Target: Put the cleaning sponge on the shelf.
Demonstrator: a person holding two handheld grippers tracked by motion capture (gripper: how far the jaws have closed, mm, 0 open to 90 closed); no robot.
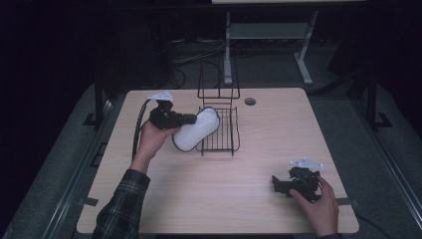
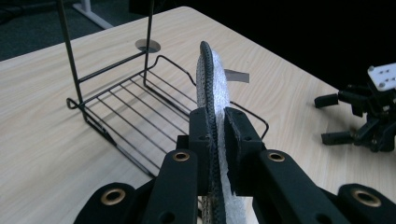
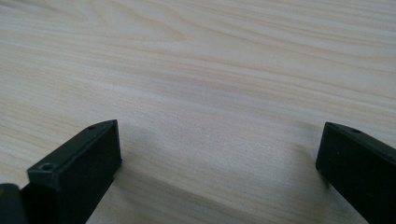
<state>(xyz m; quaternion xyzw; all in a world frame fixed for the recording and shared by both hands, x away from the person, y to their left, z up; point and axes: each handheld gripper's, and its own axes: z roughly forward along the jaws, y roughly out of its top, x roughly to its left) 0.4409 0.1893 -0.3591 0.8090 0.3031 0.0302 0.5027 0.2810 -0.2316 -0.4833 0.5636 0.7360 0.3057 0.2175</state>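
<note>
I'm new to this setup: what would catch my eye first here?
The white slipper, pinched edge-on in the left gripper beside the black wire rack at the table's far middle. Then the right gripper, jaws wide open, resting near the table's right front corner.

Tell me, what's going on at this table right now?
A person works with a handheld gripper in each hand. The left gripper is shut on the edge of a flat white pad with a dark rim, holding it at the near-left side of a black wire rack that stands mid-table. The right gripper rests low at the table's near right, jaws open with nothing between them.
</note>
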